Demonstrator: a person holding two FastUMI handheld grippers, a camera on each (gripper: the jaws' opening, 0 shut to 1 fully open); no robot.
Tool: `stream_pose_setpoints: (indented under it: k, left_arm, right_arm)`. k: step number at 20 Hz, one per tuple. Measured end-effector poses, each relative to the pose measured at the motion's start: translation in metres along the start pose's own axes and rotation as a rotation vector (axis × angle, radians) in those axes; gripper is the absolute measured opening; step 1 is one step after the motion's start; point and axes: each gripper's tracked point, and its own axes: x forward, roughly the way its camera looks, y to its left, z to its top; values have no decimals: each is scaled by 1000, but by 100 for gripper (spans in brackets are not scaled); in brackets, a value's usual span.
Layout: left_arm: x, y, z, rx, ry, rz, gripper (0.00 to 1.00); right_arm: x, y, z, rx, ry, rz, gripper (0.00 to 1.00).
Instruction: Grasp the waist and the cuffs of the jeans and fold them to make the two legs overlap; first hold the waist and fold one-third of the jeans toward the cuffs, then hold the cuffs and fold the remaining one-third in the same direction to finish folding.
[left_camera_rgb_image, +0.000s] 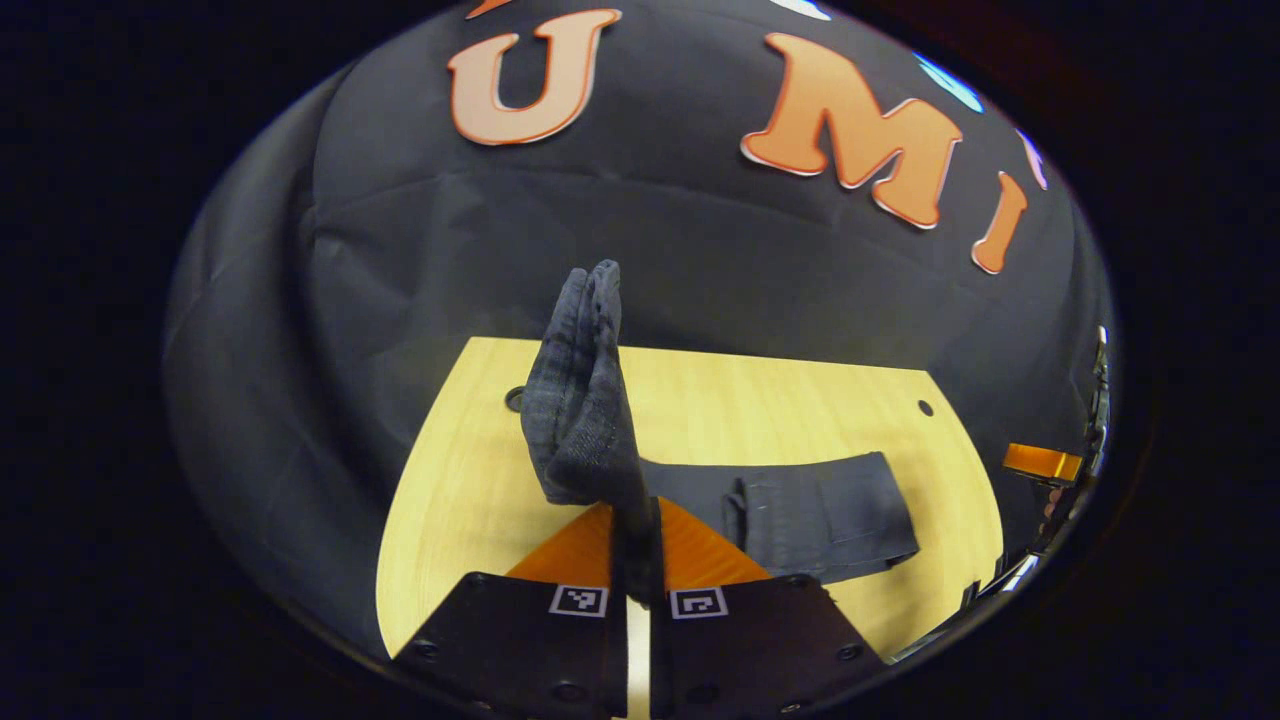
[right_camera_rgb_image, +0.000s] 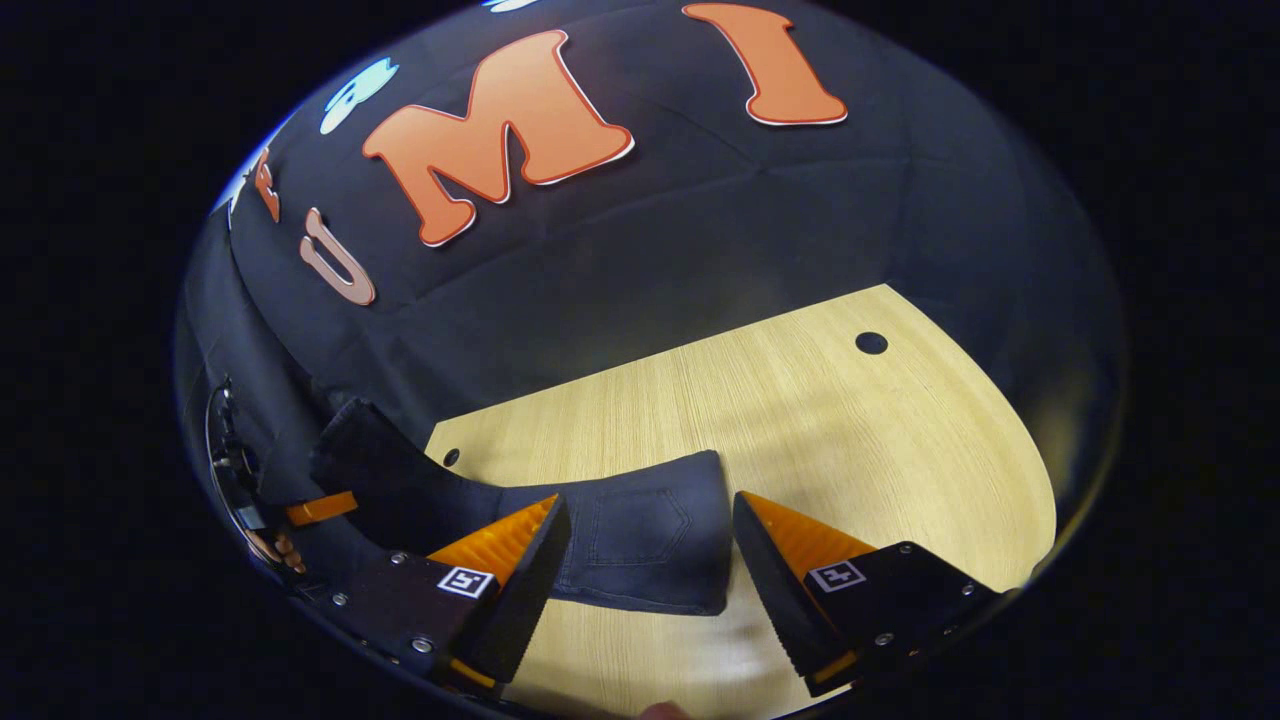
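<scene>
Dark denim jeans (left_camera_rgb_image: 820, 510) lie folded lengthwise on the wooden table (left_camera_rgb_image: 780, 410). My left gripper (left_camera_rgb_image: 637, 515) is shut on the cuff end (left_camera_rgb_image: 580, 420), which stands up above the fingers, lifted off the table. In the right gripper view the waist end with a back pocket (right_camera_rgb_image: 640, 540) lies flat on the table (right_camera_rgb_image: 800, 400). My right gripper (right_camera_rgb_image: 648, 500) is open just above it, one orange finger on each side. The raised cuff part (right_camera_rgb_image: 380, 470) rises at the left, beside the left gripper's orange finger (right_camera_rgb_image: 320, 508).
The table has small round holes (left_camera_rgb_image: 514, 398) (right_camera_rgb_image: 871, 342) near its far edge. The black cloth wall hangs close behind the table. The right gripper's orange finger (left_camera_rgb_image: 1043, 462) shows at the far right. A hand (right_camera_rgb_image: 275, 548) holds the left gripper.
</scene>
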Motion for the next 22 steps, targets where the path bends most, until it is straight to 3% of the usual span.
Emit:
stream_pose_setpoints:
  k: [8, 10, 12, 14, 15, 16, 18, 21, 22]
  left_arm:
    - [22, -145, -5, 96, 37, -155, 9]
    - [33, -173, -13, 121, 60, -168, 9]
    - [49, -189, -31, 160, 129, -116, 8]
    - [58, -217, -45, 151, 168, -142, 19]
    - [56, -230, -49, 125, 168, -177, 38]
    - [55, -237, -48, 116, 153, -189, 42]
    - [51, -228, -43, 129, 114, -167, 54]
    - [40, -224, -28, 109, 38, -142, 85]
    - [33, -219, -25, 95, 5, -130, 85]
  right_arm:
    - [0, -5, 1, -26, -1, 33, 99]
    - [2, -1, 2, -31, -3, 47, 99]
    - [2, 2, 1, -36, -2, 61, 99]
    - [0, 5, -2, -49, 2, 70, 99]
    - [-1, 4, -2, -57, -3, 67, 99]
    - [-2, 3, 0, -68, -16, 66, 99]
    - [-5, 0, 8, -90, -58, 52, 98]
    - [-14, 0, 23, -127, -149, 39, 99]
    - [-18, 1, 28, -148, -186, 39, 98]
